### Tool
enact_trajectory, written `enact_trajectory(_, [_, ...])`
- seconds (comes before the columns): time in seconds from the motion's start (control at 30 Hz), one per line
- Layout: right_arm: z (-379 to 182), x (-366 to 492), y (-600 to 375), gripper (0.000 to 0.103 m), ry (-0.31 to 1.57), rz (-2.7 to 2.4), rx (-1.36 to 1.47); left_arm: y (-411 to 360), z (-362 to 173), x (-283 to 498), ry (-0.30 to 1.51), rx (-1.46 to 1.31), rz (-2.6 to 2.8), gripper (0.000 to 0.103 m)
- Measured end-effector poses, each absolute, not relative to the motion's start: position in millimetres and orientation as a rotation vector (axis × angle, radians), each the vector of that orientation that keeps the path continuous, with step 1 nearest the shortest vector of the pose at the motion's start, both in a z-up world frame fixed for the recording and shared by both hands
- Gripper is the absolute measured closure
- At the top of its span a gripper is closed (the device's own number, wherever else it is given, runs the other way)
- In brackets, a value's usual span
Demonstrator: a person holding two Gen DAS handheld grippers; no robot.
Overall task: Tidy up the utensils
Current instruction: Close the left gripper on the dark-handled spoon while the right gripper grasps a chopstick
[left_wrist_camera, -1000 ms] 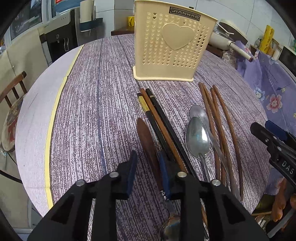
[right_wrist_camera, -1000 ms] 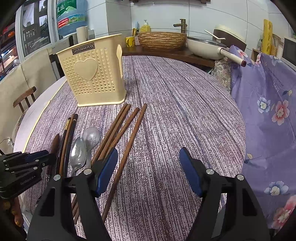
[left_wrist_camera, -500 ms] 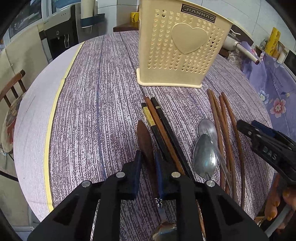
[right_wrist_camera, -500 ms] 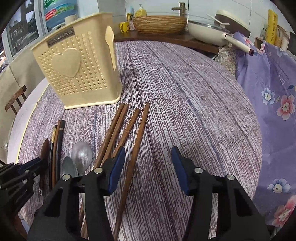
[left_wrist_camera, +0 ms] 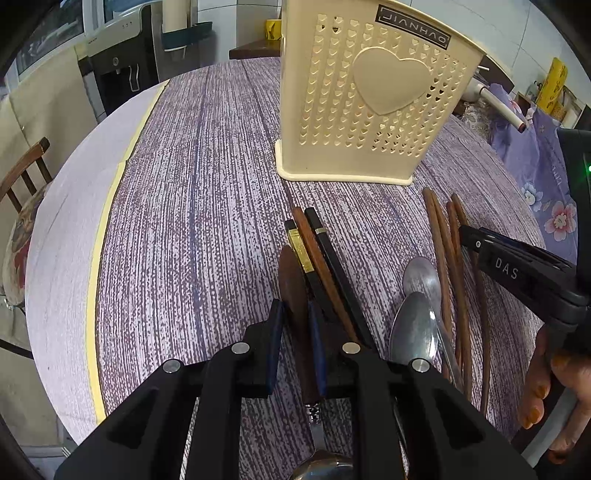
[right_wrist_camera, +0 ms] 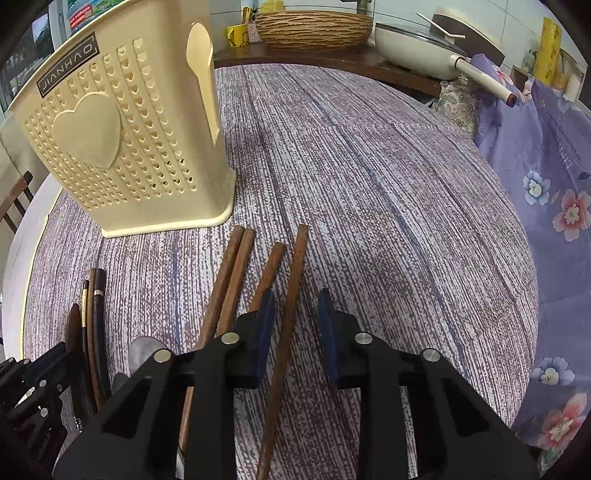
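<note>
A cream perforated utensil holder [left_wrist_camera: 373, 99] with a heart stands upright on the purple table; it also shows in the right wrist view [right_wrist_camera: 122, 140]. My left gripper [left_wrist_camera: 295, 314] is shut on the wooden handle of a spoon [left_wrist_camera: 293, 291], whose metal bowl [left_wrist_camera: 321, 469] shows below the jaws. Dark chopsticks [left_wrist_camera: 325, 266], two metal spoons [left_wrist_camera: 417, 317] and several brown chopsticks [left_wrist_camera: 443, 266] lie to its right. My right gripper [right_wrist_camera: 293, 306] is partly open, its pads either side of the rightmost brown chopstick [right_wrist_camera: 291, 295] without touching it.
A striped purple cloth [right_wrist_camera: 369, 166] covers the round table, with a yellow band [left_wrist_camera: 99, 236] near the left edge. A chair [left_wrist_camera: 22, 173] stands at the left. A floral cloth [right_wrist_camera: 554, 184], a pan [right_wrist_camera: 417, 40] and a woven basket [right_wrist_camera: 314, 26] are behind and right.
My left gripper has closed on the spoon's wooden handle. My right gripper has moved forward and down over the rightmost brown chopstick and its jaws have narrowed.
</note>
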State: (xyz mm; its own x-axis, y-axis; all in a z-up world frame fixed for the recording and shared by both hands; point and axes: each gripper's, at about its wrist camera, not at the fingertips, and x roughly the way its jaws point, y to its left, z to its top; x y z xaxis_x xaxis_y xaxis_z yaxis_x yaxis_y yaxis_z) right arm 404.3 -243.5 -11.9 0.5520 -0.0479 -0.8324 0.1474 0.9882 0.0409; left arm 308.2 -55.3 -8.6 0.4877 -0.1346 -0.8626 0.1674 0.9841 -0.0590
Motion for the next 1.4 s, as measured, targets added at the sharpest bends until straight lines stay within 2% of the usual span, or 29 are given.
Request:
enact_trajectory(0.2, [-12, 408, -240, 0.093, 0.983, -0.107, 0.112, -59, -9, 310, 1.044, 0.038, -0.173, 0.087])
enact_trajectory(0.87, [-6, 405, -258, 0.095, 0.934, -0.045, 0.165, -53, 6, 304, 0.981, 0.000, -0.160, 0.088])
enact_trajectory(1.4, [94, 353, -283, 0.096, 0.698, 0.069, 0.203, -32, 87, 281, 0.773, -0.044, -0.176, 0.088])
